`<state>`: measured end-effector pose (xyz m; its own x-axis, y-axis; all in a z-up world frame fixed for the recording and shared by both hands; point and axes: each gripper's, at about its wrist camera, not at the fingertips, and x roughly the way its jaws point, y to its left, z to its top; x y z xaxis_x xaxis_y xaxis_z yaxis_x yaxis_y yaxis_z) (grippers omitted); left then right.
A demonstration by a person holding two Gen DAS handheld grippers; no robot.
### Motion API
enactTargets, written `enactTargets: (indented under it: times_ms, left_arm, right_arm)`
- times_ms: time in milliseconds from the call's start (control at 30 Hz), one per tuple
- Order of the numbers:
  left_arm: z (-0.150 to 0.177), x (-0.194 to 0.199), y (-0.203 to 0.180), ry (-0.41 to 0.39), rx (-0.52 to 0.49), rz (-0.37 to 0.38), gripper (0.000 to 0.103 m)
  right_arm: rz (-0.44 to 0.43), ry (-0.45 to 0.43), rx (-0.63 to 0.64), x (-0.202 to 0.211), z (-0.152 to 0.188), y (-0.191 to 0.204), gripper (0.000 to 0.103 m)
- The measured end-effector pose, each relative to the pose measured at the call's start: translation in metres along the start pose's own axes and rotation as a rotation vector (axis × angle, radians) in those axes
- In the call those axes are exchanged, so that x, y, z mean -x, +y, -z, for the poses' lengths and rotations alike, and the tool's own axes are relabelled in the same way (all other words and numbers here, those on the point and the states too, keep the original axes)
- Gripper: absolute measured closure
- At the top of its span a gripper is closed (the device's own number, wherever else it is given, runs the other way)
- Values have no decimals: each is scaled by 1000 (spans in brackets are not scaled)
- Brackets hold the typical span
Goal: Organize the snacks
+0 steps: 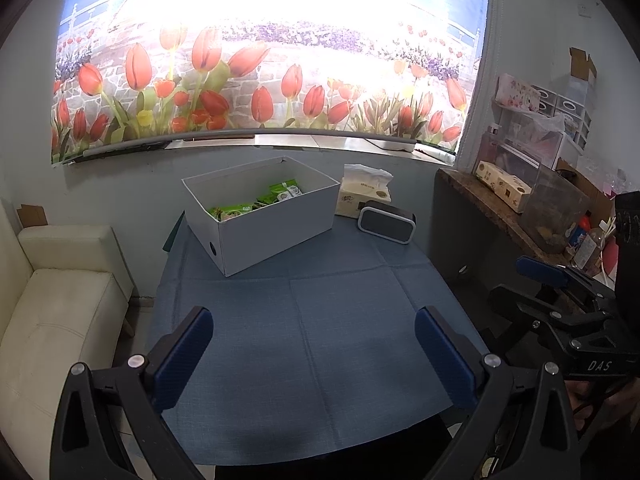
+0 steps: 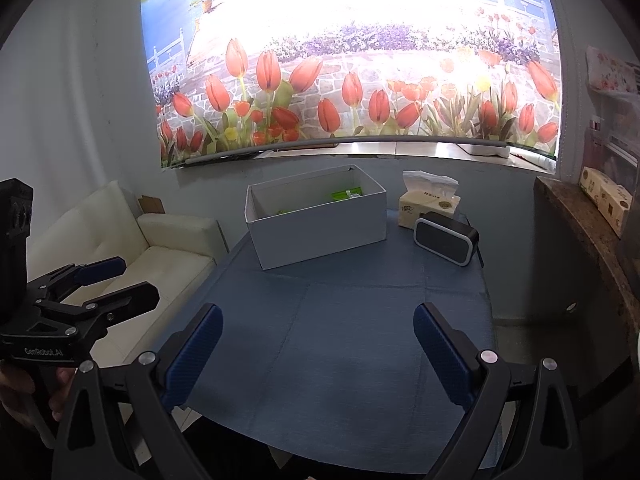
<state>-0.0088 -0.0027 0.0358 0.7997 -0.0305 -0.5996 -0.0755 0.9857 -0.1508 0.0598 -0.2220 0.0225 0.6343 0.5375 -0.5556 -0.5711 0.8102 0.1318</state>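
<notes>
both grippers, left gripper (image 1: 314, 354) and right gripper (image 2: 318, 350), hang wide and empty over the near blue tablecloth (image 1: 304, 320), while green snack packets (image 1: 256, 202) lie inside the white box (image 1: 276, 232) at the far side; any reach should clear its rim from above.

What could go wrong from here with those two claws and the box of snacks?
Both the left gripper and right gripper are open and hold nothing. The green snack packets lie deep in the white box, so reaching in might catch its wall and shove it. The speaker and tissue pack stand close beside it and might get knocked.
</notes>
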Motion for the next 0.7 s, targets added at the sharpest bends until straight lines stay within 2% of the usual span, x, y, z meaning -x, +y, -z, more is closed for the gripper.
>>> enactTargets:
  times_ms: [700]
  left_arm:
    - [2,5,0,-8,11,19,0]
  right_arm:
    - [0,4,2,1,0,3,4]
